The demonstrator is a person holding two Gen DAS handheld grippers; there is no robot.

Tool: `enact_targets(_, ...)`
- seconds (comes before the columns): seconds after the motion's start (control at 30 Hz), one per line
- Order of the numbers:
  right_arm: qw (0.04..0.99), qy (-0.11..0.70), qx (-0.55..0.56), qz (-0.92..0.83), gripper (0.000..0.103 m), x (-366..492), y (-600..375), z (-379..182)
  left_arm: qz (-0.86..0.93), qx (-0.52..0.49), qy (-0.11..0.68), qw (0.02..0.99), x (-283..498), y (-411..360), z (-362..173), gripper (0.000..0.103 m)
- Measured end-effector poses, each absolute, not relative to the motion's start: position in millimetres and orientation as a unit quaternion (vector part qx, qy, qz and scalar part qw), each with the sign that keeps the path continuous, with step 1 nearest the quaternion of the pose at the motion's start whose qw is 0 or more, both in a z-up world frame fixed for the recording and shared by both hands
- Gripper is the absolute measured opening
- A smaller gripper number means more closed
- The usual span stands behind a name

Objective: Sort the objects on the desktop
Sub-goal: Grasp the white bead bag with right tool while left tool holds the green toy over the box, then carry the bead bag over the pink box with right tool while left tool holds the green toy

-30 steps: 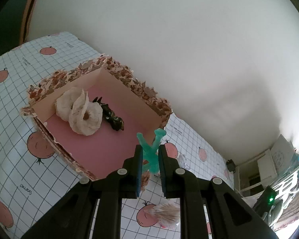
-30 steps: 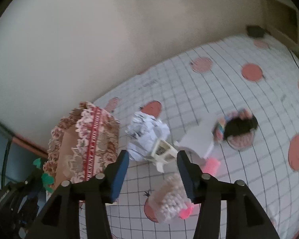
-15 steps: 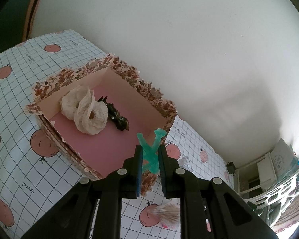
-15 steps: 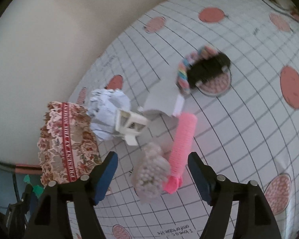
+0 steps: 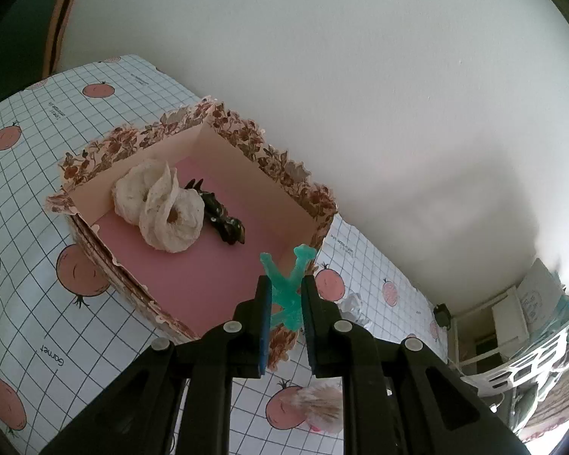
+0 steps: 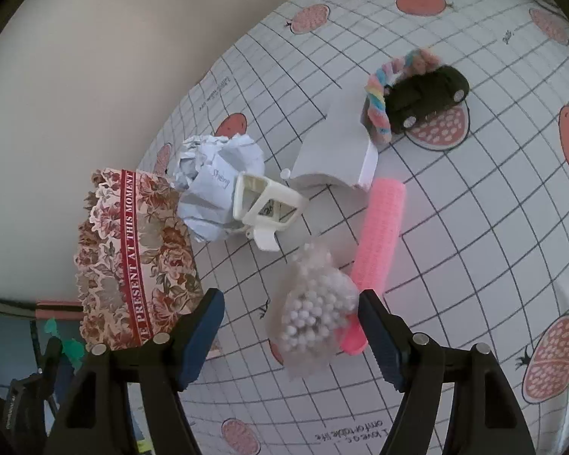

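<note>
Two things already lie in the floral box: a cream scrunchie and a dark clip; the left gripper pinches a teal clip above the box's near corner; the right gripper, jaws wide, straddles a bag of white beads; a pink roller, paper ball and toy car are unsorted on the tablecloth.

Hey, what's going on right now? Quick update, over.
Left claw shut on green toy, above floral box. Right claw open around bag of white beads. Pink roller touching bag.
</note>
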State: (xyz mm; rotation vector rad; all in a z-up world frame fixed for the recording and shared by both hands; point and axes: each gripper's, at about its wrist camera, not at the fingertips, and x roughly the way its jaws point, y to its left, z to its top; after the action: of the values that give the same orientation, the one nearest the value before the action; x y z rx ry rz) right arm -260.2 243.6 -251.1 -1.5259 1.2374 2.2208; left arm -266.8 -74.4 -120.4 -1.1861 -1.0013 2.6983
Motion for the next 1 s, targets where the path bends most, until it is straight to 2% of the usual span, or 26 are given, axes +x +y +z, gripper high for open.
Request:
enact_targets(0.1, 0.088, 0.407, -0.512, 0.752, 0.069, -260.5, 240.2, -249.9, 0.867, -0.382, -0.321, 0.014, -267.3, -73.8, -120.3, 0.016)
enact_targets(0.17, 0.088, 0.404, -0.512, 0.753, 0.058, -260.2, 238.8, -249.0, 0.867, -0.381, -0.321, 0.014, -266.9, -73.7, -120.4, 0.016)
enact_targets(0.37, 0.087, 0.408, -0.518, 0.747, 0.036, -259.1, 236.1, -250.3, 0.866, -0.382, -0.321, 0.013, -266.9, -72.7, -121.3, 0.016)
enact_targets(0.63, 0.062, 0.396, -0.513, 0.759, 0.029, -260.3, 224.5, -243.7, 0.865, -0.384, -0.321, 0.011, -266.7, -73.1, -123.0, 0.016)
enact_targets(1.0, 0.048, 0.381, -0.486, 0.785, 0.026, -255.6, 220.6, -212.7, 0.864, -0.385, -0.323, 0.011, -267.0, -74.9, -123.8, 0.016)
